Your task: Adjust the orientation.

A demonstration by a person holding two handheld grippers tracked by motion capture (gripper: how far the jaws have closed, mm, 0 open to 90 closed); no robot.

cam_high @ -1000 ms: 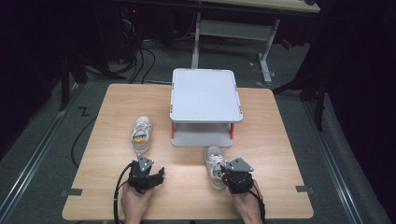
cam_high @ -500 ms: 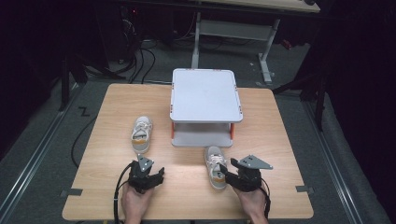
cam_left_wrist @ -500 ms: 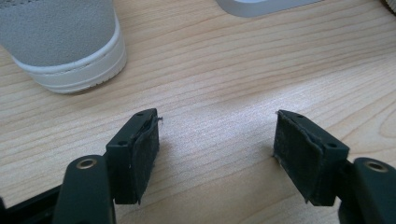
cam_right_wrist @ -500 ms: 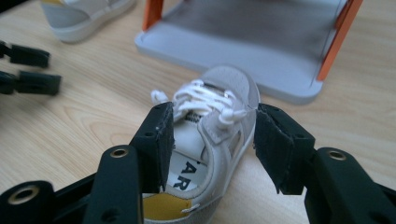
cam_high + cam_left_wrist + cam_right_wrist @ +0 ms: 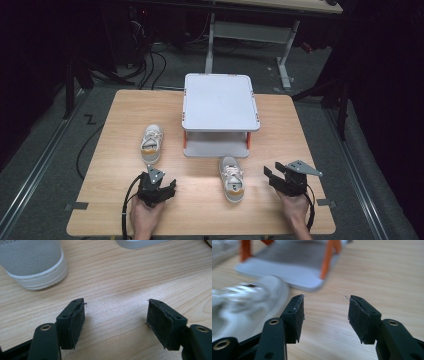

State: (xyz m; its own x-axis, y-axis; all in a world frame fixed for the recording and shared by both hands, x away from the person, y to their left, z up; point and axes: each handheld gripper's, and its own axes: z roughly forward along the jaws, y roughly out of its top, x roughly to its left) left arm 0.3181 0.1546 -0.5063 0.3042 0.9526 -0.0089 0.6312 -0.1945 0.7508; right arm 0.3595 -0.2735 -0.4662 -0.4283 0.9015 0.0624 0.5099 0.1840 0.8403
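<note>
From above, your right hand-held gripper [image 5: 274, 176] has moved away rightward from the near shoe [image 5: 231, 178], so nothing is grasped yet; free bench [image 5: 280, 130] lies around it. In the left gripper view the left hand-held gripper [image 5: 115, 315] is open near the other shoe [image 5: 32, 263]. In the right gripper view the jaws stand open, the near shoe beside them

Right gripper [image 5: 325, 315] gapes beside blurred shoe [image 5: 244, 305], near shelf [image 5: 287, 265].

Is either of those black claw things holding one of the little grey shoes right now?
No: in the high view both small grey-and-white shoes lie free on the wooden table, and each gripper stands open, empty.
</note>
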